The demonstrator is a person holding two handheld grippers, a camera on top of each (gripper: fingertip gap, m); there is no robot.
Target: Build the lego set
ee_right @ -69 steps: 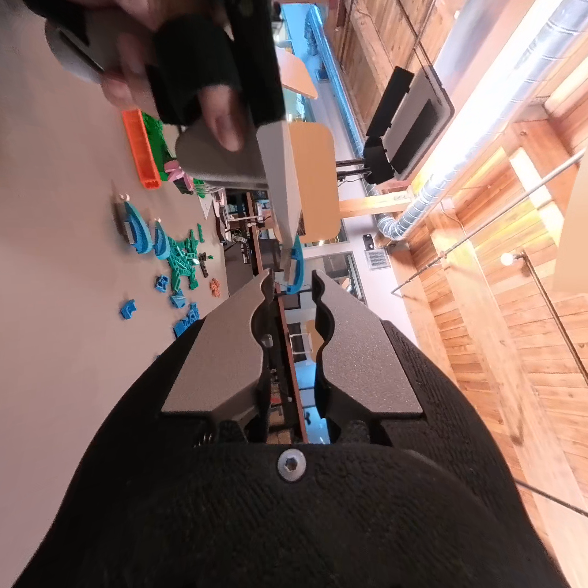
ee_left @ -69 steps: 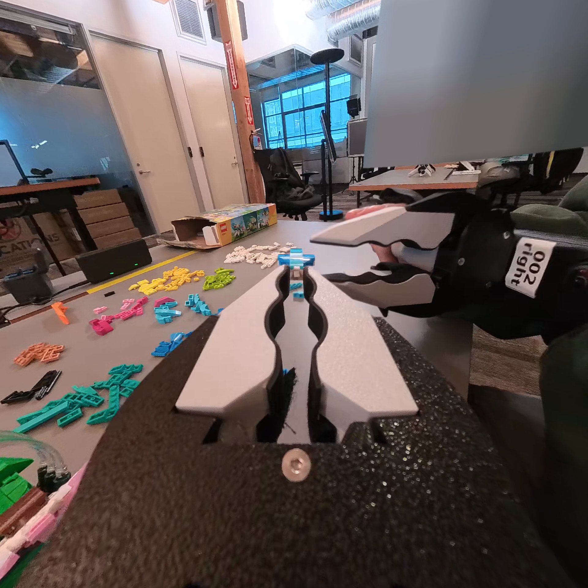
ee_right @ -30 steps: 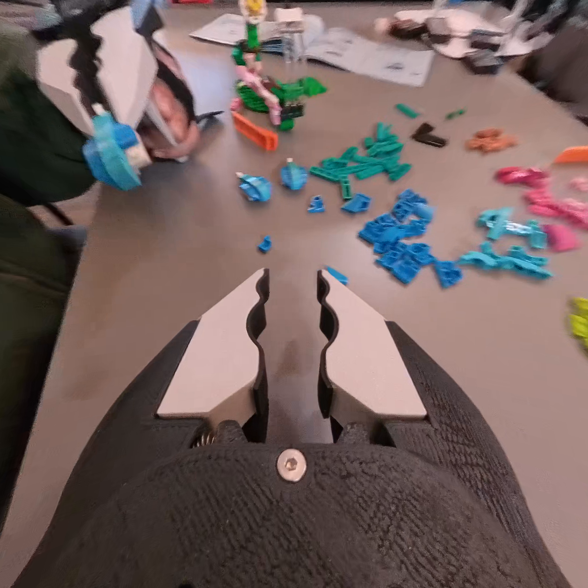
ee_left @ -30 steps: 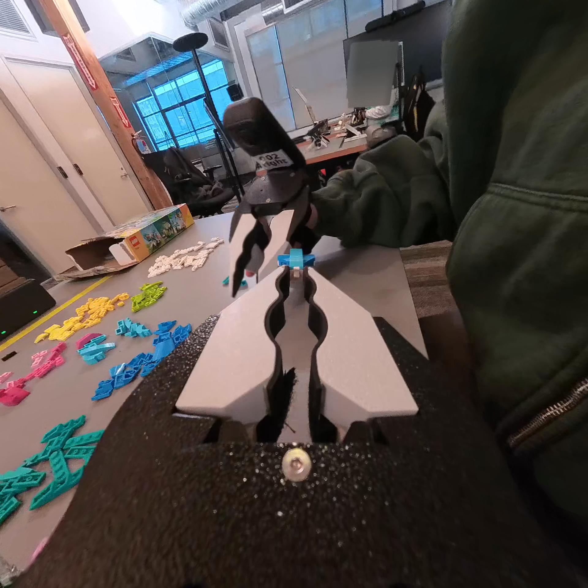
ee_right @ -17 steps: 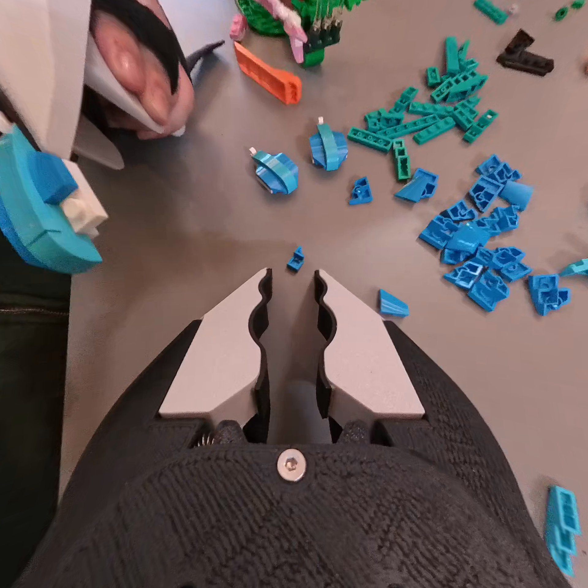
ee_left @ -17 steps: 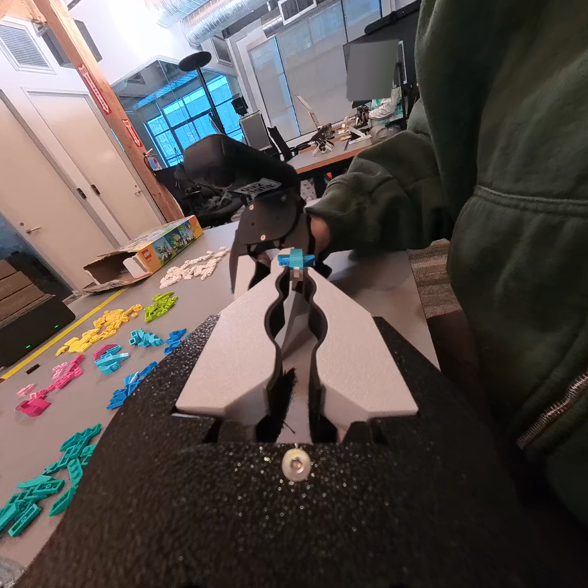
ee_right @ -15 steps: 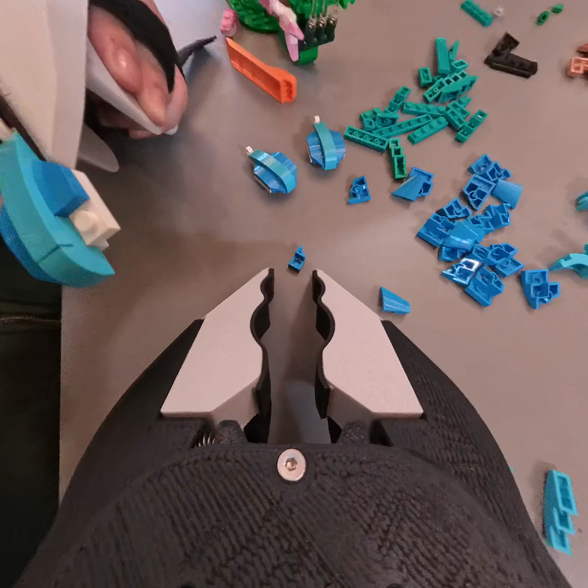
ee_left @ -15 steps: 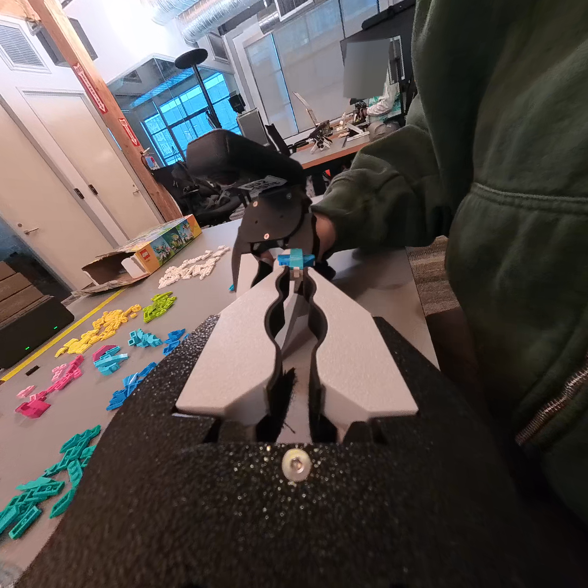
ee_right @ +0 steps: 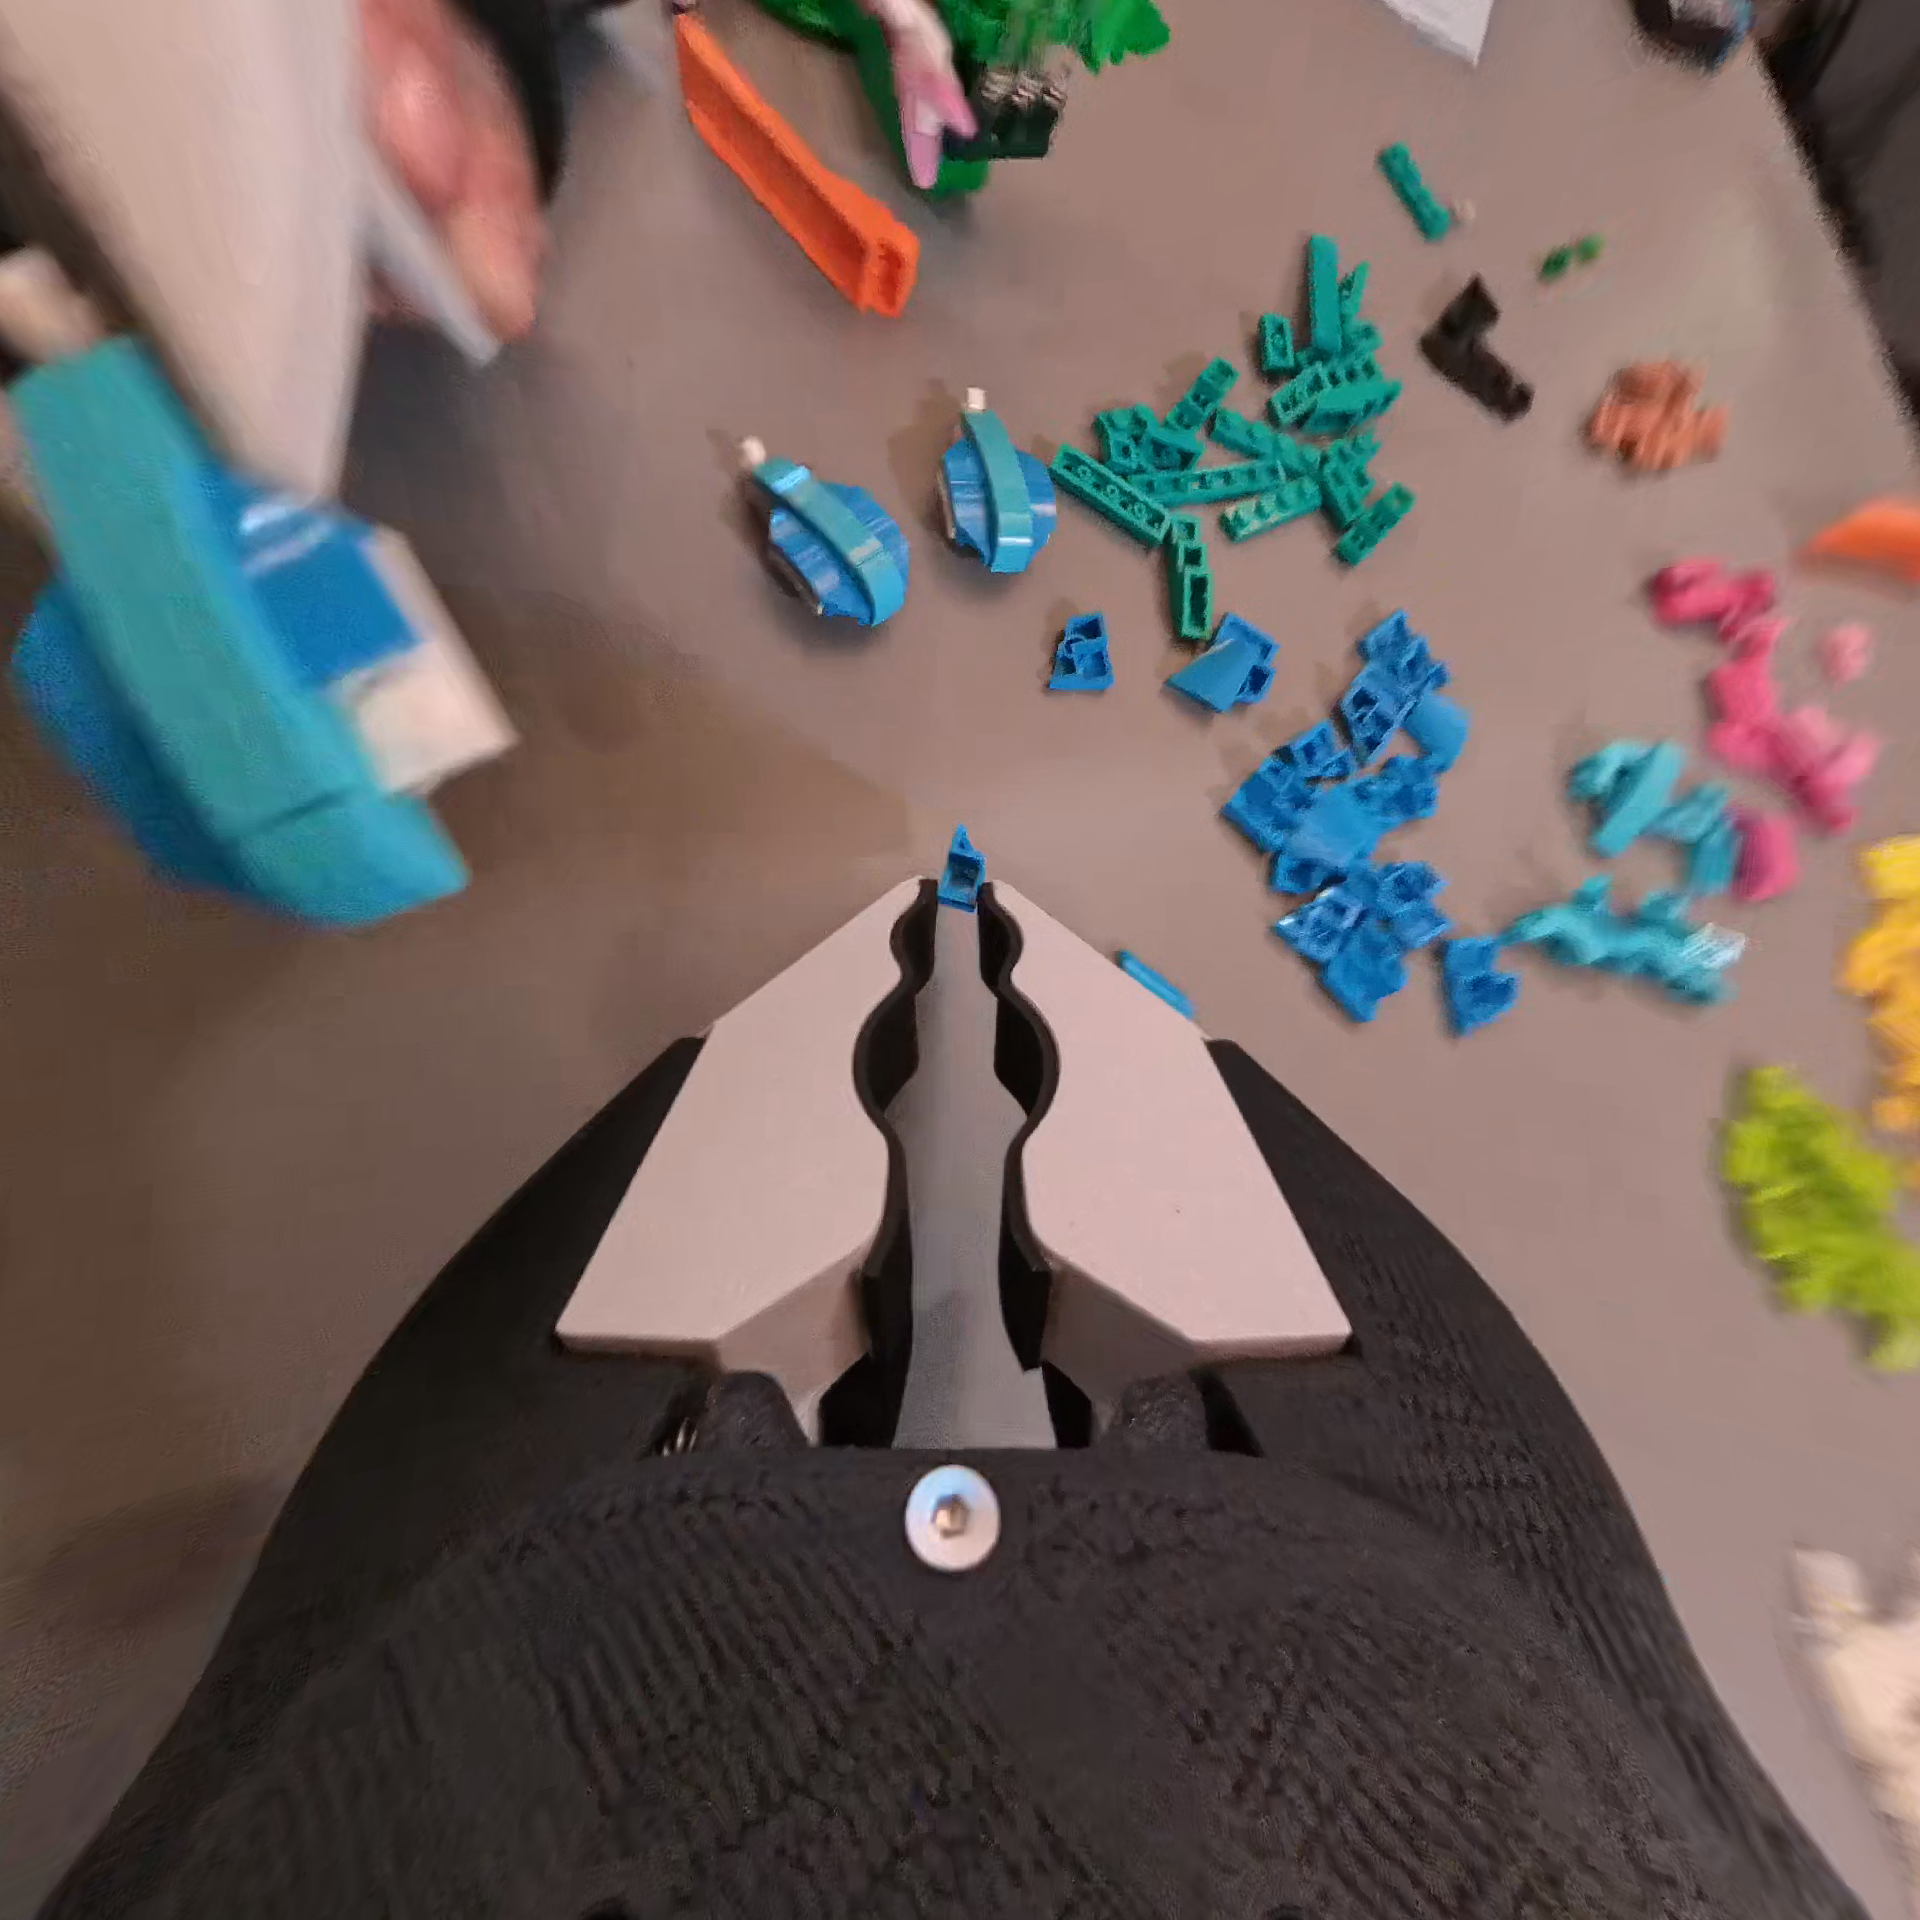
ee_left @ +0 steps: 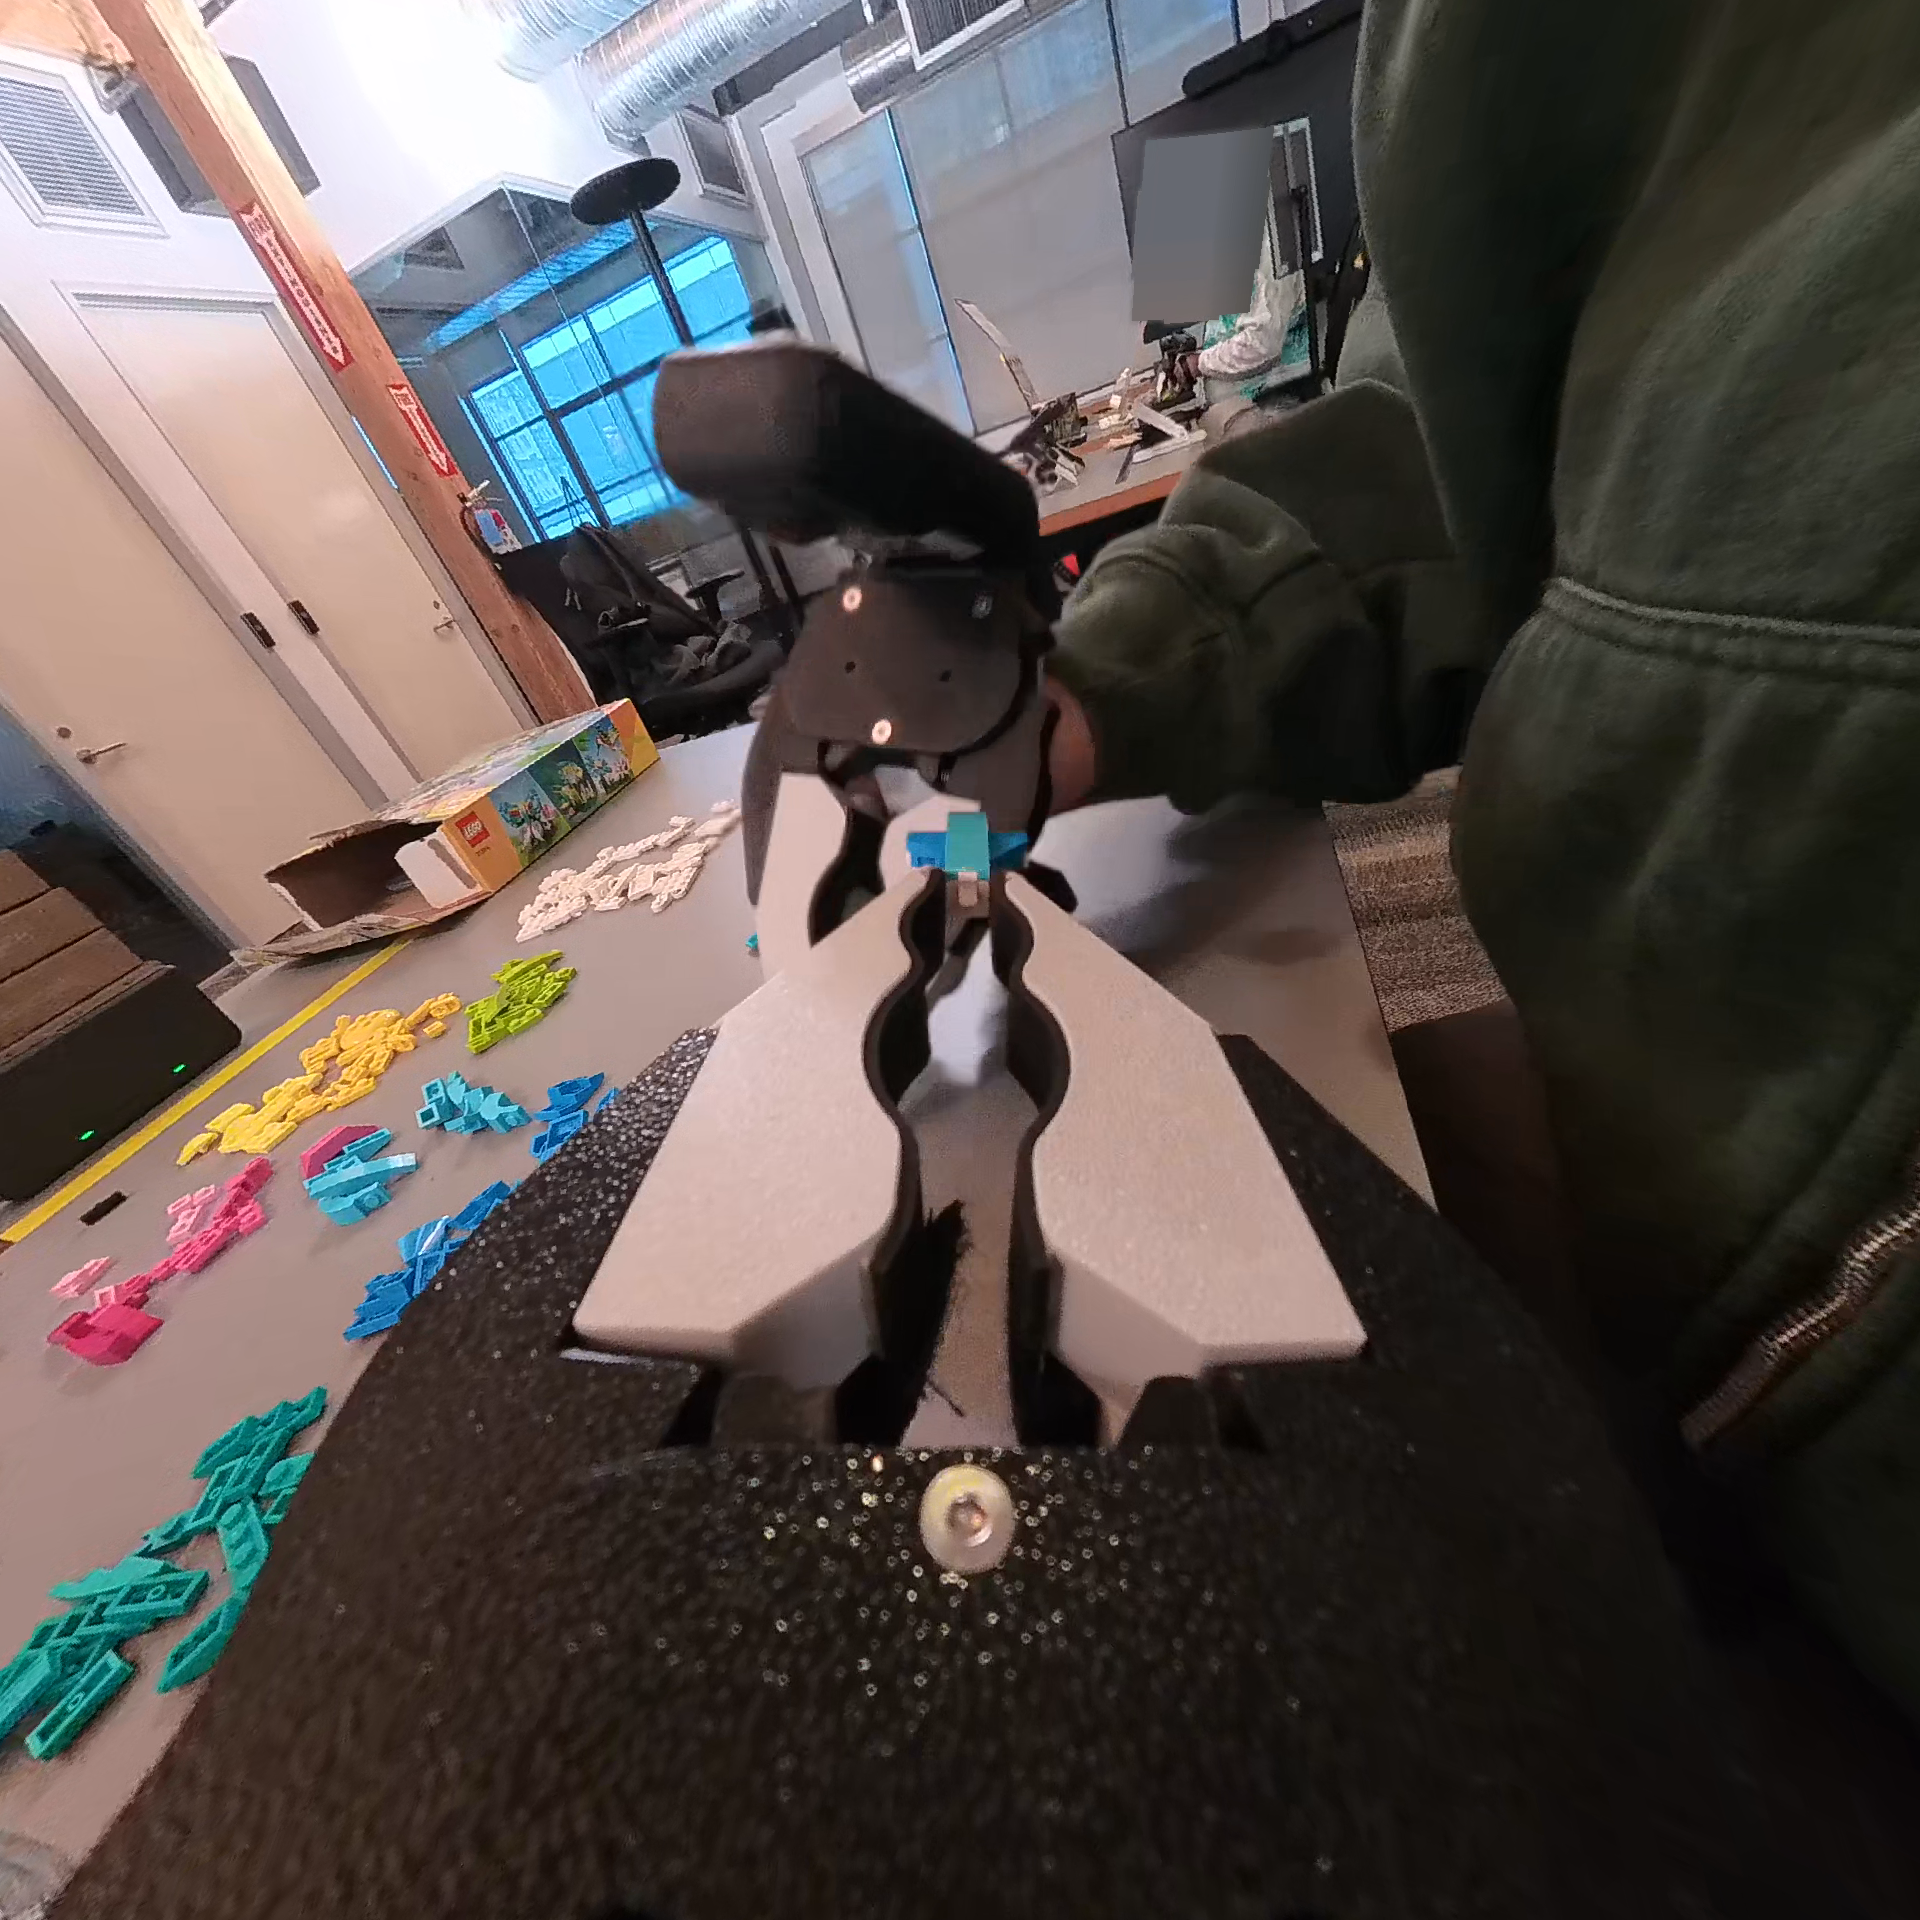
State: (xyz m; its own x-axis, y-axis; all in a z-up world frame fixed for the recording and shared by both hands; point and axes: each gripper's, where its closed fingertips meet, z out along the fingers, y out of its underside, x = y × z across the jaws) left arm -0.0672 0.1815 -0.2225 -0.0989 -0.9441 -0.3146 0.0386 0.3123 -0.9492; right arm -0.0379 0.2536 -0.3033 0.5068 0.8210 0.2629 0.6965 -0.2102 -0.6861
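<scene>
My left gripper (ee_left: 961,883) is shut on a small blue and turquoise lego assembly (ee_left: 961,844) with a white piece, held above the grey table (ee_left: 1195,935). The same assembly shows blurred at the left of the right wrist view (ee_right: 208,675). My right gripper (ee_right: 956,891) points down at the table, its jaws closed around a small blue brick (ee_right: 961,868) at the tips. Its black body (ee_left: 899,665) hangs just beyond the left gripper's fingertips.
Two similar blue assemblies (ee_right: 831,540) (ee_right: 992,494) lie on the table. Around them are piles of teal (ee_right: 1247,468), blue (ee_right: 1351,831), pink (ee_right: 1766,707) and lime (ee_right: 1818,1195) bricks, an orange separator (ee_right: 800,187) and a green model (ee_right: 966,62). The set's box (ee_left: 520,800) lies far off.
My right gripper has swung down to the table and narrowed its jaws onto the small blue brick. My left gripper keeps holding the blue assembly, now close beside the right one.
</scene>
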